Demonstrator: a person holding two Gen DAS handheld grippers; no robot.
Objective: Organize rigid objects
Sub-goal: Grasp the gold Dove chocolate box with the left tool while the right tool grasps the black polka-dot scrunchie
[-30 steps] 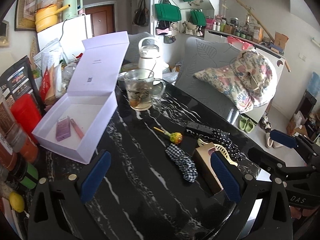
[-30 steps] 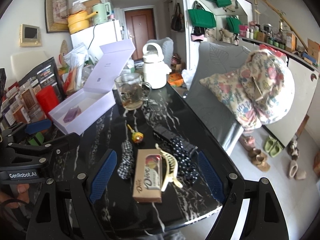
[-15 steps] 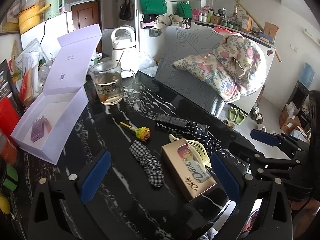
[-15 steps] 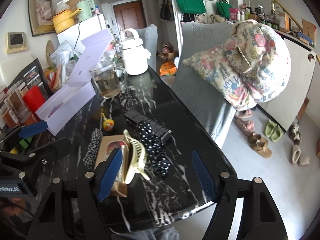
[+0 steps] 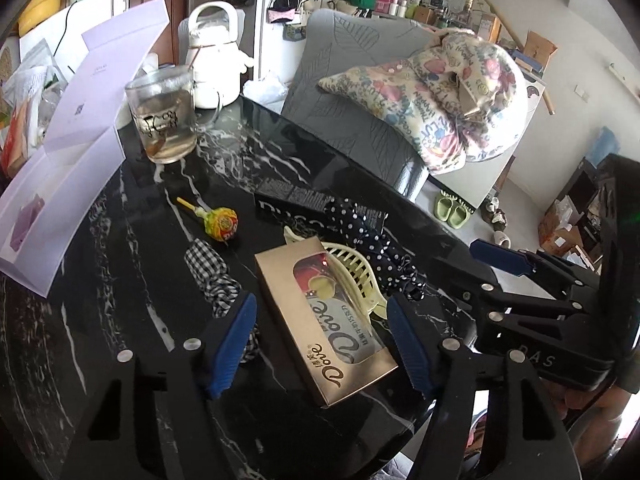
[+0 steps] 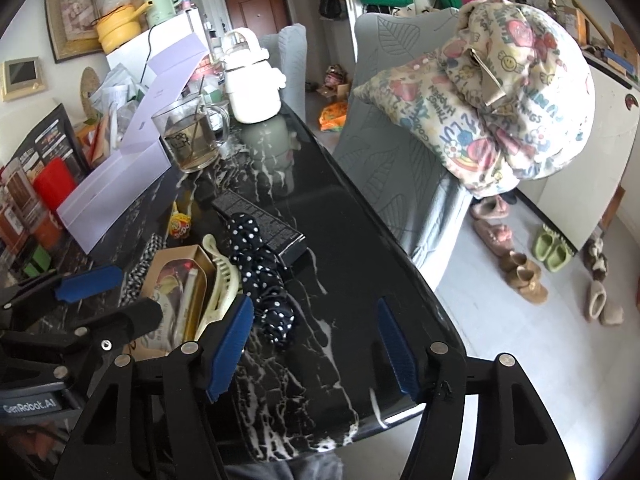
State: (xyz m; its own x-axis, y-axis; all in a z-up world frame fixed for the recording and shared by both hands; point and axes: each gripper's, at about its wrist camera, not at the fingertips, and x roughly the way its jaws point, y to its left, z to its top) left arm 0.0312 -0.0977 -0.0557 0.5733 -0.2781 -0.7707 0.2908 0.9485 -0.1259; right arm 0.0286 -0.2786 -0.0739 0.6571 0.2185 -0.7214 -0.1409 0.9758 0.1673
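Here the chocolate box [image 5: 326,330] is lying on the table [image 5: 132,280], framed by the left claw [image 5: 322,344], whose jaws are spreading wide and touching nothing. A hair clip [image 5: 356,280] is leaning against the box; a lollipop [image 5: 218,222] and long black box [image 5: 296,202] are sitting beyond it. The lilac box [image 5: 60,196], farther left, is holding one purple item. The right claw [image 6: 314,344] is gaping, empty, right of the chocolate box. Most sorting seems undone.
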